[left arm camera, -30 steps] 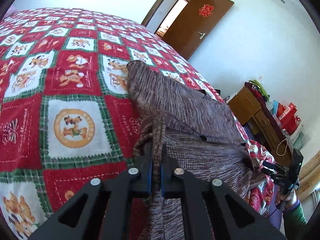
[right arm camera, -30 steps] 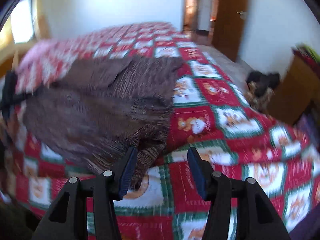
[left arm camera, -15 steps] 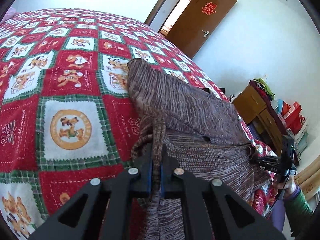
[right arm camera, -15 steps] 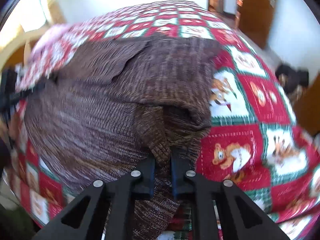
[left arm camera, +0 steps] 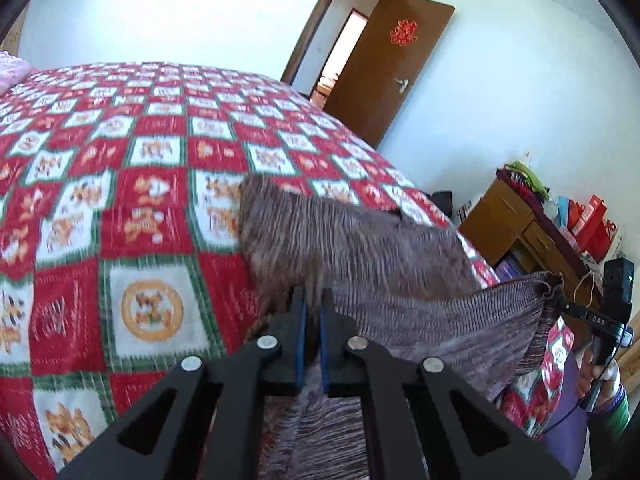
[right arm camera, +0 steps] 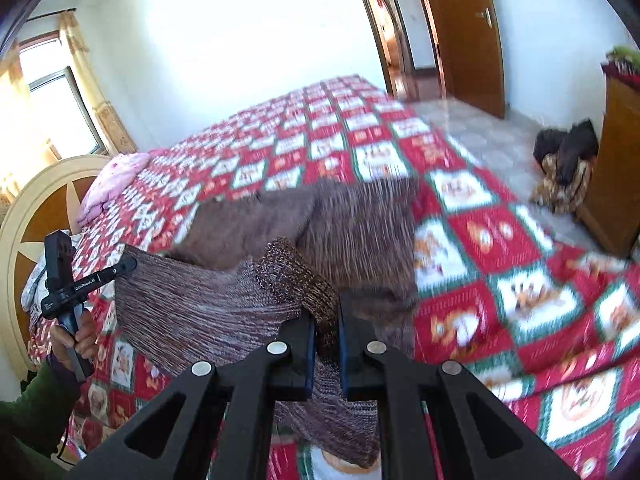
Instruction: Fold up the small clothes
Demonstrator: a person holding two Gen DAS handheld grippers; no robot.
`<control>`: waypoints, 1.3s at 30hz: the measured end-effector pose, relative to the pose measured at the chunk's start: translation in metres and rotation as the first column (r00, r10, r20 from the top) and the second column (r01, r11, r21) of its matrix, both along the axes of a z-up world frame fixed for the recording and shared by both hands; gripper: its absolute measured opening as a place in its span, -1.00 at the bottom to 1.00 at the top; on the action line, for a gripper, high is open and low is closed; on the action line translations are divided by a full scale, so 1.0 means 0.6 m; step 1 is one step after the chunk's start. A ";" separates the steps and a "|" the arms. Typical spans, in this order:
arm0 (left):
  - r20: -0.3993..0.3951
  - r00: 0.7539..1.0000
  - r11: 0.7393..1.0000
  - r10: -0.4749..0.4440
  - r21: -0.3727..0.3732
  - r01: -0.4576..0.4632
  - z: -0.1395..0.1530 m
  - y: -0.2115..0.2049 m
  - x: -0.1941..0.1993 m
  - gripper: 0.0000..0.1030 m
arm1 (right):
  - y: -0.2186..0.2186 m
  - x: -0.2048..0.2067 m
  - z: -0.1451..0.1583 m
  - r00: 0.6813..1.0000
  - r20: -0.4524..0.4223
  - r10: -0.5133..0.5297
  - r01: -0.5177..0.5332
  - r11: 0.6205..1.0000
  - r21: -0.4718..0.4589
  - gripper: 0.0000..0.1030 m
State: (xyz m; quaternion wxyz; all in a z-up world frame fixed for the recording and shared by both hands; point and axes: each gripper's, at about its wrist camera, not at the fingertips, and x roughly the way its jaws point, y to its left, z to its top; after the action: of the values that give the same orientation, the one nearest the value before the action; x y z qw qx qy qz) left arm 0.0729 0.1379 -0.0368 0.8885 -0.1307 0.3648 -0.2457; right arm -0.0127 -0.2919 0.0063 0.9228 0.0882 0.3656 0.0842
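Pinching the brown knit garment (left arm camera: pixel 360 248) at both near corners – left gripper (left arm camera: pixel 313 304), right gripper (right arm camera: pixel 326 316) – above the bed's (left arm camera: pixel 152 184) near edge; risk: loose knit slipping, ruining the fold

From my left wrist feed, the brown knit garment (left arm camera: pixel 360 248) is smeared by motion, and its lower part runs off the bottom edge. I can't read the bedspread (left arm camera: pixel 120 208) motifs clearly (bears, perhaps). On the right wrist feed, the dark heap on the floor (right arm camera: pixel 564 160) is too blurred to identify, and the wooden cabinet (right arm camera: pixel 616 184) is cut off by the rim.
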 end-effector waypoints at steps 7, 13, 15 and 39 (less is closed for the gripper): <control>-0.023 0.998 0.996 0.058 0.070 -0.057 0.017 -0.002 0.070 -0.89 | 0.012 0.080 0.003 1.000 -0.026 0.004 -0.006 0.997 -0.073 -0.83; -0.071 0.996 0.992 -0.058 0.110 0.066 -0.016 -0.004 0.057 -0.62 | 0.011 0.064 -0.031 0.998 -0.068 0.001 -0.006 0.997 -0.072 -0.83; -0.070 0.994 0.987 -0.080 0.134 0.089 -0.031 -0.008 0.045 -0.41 | 0.005 0.054 -0.042 0.997 -0.076 -0.011 0.007 0.999 -0.051 -0.83; 0.044 0.978 0.917 -0.203 0.360 0.174 -0.084 -0.094 -0.041 -0.68 | -0.007 0.035 -0.084 0.991 -0.128 -0.042 0.041 0.999 -0.008 -0.83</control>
State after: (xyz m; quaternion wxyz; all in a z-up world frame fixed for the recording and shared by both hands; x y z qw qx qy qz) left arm 0.0484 0.0815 -0.0870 0.8836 0.0772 0.3777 -0.2657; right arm 0.0082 -0.2960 -0.0440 0.8991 0.0986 0.4224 0.0583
